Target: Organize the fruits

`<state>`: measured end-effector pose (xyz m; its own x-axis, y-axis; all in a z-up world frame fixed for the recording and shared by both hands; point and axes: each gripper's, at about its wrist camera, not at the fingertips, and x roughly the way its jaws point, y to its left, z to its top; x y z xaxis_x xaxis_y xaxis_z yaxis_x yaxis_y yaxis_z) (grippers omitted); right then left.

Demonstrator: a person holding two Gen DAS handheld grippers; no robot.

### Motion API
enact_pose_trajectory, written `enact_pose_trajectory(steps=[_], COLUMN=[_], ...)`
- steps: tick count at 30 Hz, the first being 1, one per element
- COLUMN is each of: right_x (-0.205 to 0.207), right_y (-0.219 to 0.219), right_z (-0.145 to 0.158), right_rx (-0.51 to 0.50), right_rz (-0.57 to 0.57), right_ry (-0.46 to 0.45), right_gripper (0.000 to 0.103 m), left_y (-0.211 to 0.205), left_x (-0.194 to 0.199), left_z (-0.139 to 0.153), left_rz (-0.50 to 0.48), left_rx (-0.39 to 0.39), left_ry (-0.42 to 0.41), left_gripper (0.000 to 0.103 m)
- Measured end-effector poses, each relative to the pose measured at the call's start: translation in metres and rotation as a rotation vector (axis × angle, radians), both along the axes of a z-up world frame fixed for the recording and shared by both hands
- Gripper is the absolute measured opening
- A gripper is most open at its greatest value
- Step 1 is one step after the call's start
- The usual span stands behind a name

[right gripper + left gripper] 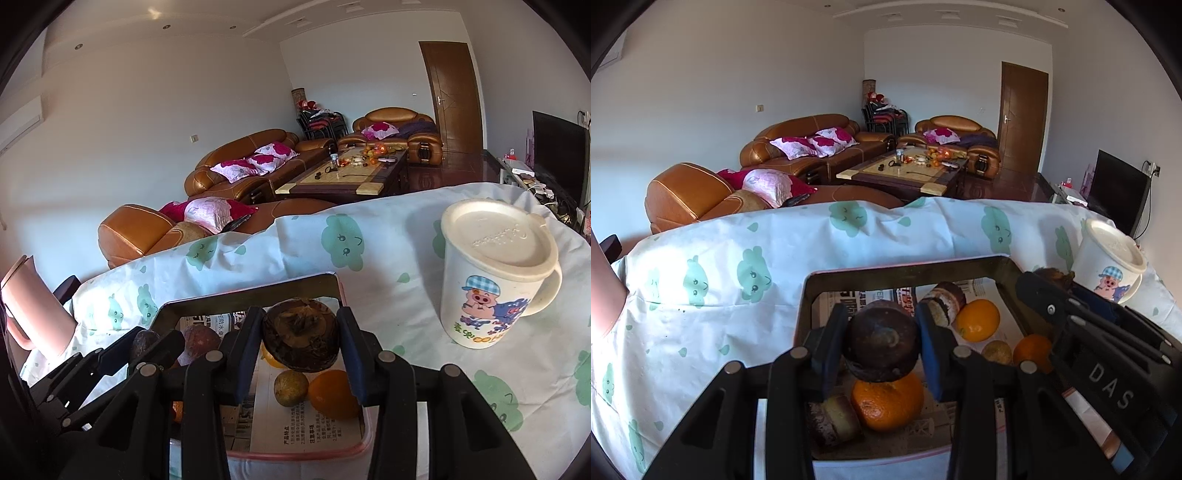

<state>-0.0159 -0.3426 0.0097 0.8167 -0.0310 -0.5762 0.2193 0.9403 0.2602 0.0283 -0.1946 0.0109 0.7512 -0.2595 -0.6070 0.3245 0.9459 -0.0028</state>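
Left gripper [882, 345] clamped on a dark brown, wrinkled round fruit [882, 341], blue pads [932, 349] pressed to both sides, held above the tray [908, 267]. Right gripper [301, 345] likewise closed on a second dark, shrivelled fruit [301, 338], also above the tray, toward its right side. Both fruits lifted clear of the newspaper lining [314, 424]. Below the left gripper, resting on the paper: a large orange [886, 404], touching a brown-and-yellow cut piece [833, 419] at its left. Farther in: another orange [979, 319], a similar layered piece [942, 299] beside it, a small yellowish-brown fruit [997, 352] and one more orange [1032, 350] at the right edge. Tray set on a white cloth with green clouds [738, 273]. Lidded cartoon-pig mug [495, 273] upright on the cloth, right of the tray and apart from it. Pink container [37, 306] at far left
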Motion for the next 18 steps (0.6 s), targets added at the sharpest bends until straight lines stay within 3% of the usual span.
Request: enact_pose_trajectory(steps=[5,6,7,8,11,14,18], right_x=[0.003,0.003,0.003,0.002,-0.003,-0.009,-0.025], right_y=[-0.002,-0.004,-0.005,-0.005,-0.003,0.0,-0.002], right_z=[-0.009,-0.01,-0.011,-0.011,-0.006,-0.001,0.005], right_rx=[0.076,0.092,0.105,0.112,0.108,0.107,0.071], right_rz=[0.05,0.056,0.061,0.065,0.08,0.082,0.029], right_ry=[0.007,0.007,0.004,-0.006,-0.044,-0.082,-0.158], right_gripper=[0.045,0.05,0.055,0.066,0.07,0.076,0.077], left_y=[-0.002,-0.002,-0.003,-0.003,-0.006,-0.008,-0.004], left_x=[0.005,0.005,0.005,0.003,-0.008,-0.018,-0.023], left_z=[-0.01,-0.011,-0.01,-0.009,-0.001,0.006,0.009], left_rz=[0.012,0.016,0.016,0.013,0.014,-0.004,0.002], left_rx=[0.002,0.002,0.003,0.004,0.027,0.044,0.026], left_ry=[0.018,0.014,0.008,-0.002,-0.077,-0.13,-0.133], left_gripper=[0.04,0.042,0.054,0.073,0.1,0.103,0.103])
